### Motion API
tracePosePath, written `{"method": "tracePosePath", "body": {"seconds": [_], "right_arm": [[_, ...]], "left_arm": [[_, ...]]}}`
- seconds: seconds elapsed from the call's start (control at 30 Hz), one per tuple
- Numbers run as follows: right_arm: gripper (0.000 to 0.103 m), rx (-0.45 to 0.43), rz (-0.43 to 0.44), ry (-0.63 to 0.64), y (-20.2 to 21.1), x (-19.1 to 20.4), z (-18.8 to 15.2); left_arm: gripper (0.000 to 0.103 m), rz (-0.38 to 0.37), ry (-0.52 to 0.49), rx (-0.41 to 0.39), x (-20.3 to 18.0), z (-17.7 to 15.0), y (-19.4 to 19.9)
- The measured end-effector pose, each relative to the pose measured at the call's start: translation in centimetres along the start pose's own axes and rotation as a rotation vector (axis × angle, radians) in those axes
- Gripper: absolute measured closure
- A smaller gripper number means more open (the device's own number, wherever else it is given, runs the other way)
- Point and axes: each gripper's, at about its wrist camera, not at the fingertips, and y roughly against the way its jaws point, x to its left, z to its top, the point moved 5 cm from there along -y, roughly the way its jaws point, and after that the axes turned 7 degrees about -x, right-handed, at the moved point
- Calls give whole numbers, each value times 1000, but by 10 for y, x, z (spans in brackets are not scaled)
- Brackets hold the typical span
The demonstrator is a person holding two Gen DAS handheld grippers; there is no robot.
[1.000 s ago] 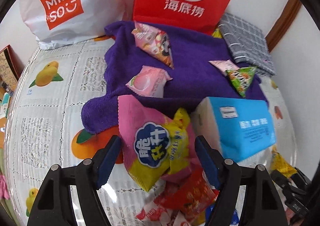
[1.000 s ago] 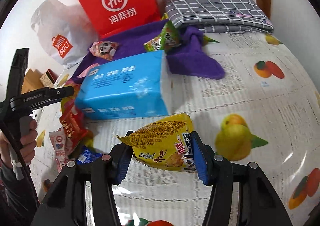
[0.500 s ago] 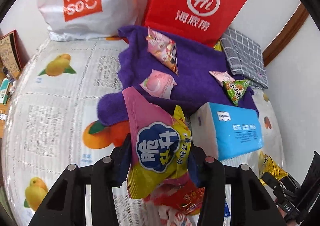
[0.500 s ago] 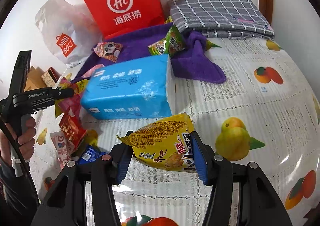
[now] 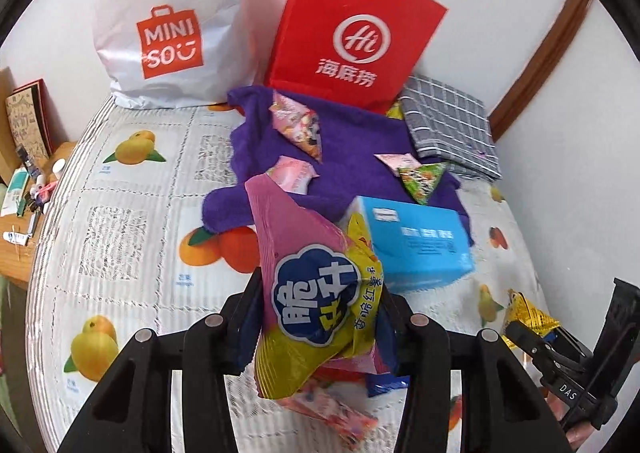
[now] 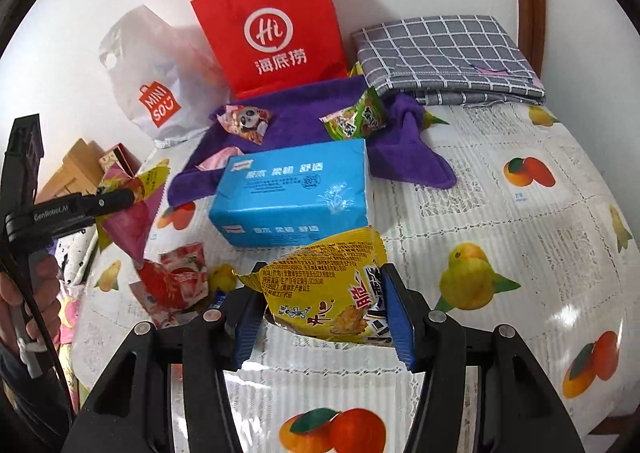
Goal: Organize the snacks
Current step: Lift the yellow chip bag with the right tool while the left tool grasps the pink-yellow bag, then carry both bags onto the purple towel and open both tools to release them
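Your left claw (image 5: 320,329) is clamped on the pink-and-yellow snack bag (image 5: 316,293), held clear above the desk (image 5: 120,221); your right claw (image 6: 324,317) grips the yellow snack bag (image 6: 332,293) just in front of the blue tissue pack (image 6: 296,193). Loose red packets (image 6: 176,281) lie near the desk's left edge; more snacks sit on the purple towel (image 6: 304,121) at the far edge.

A pink and yellow snack bag (image 5: 316,293) with a blue badge is seen, and a yellow snack bag (image 6: 332,293). The towel (image 5: 352,141) is purple, the tissue pack (image 6: 296,193) blue, the folded cloth (image 6: 444,53) grey-checked, the tablecloth (image 6: 520,233) white with printed fruit.
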Motion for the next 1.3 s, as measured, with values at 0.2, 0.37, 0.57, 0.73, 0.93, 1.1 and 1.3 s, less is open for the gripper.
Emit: {"method": "tracePosePath", "body": {"seconds": [0.2, 0.37, 0.57, 0.73, 0.93, 1.1, 1.3], "right_arm": [[48, -35, -2, 12, 21, 1, 5], [48, -59, -3, 15, 36, -1, 13], [48, -88, -17, 27, 50, -4, 26], [48, -118, -10, 33, 59, -4, 39], [48, -139, -1, 40, 62, -5, 53], [48, -156, 6, 40, 60, -6, 66], [48, -167, 14, 63, 51, 0, 84]], "left_arm": [[58, -47, -36, -15, -31, -6, 16], [58, -68, -76, -24, -56, -7, 23], [58, -130, -88, -26, -83, -3, 28], [58, -136, -110, -41, -99, 4, 30], [58, -149, -115, -48, -108, 14, 31], [58, -147, -130, -63, -112, 27, 32], [58, -128, -115, -76, -102, 47, 27]]}}
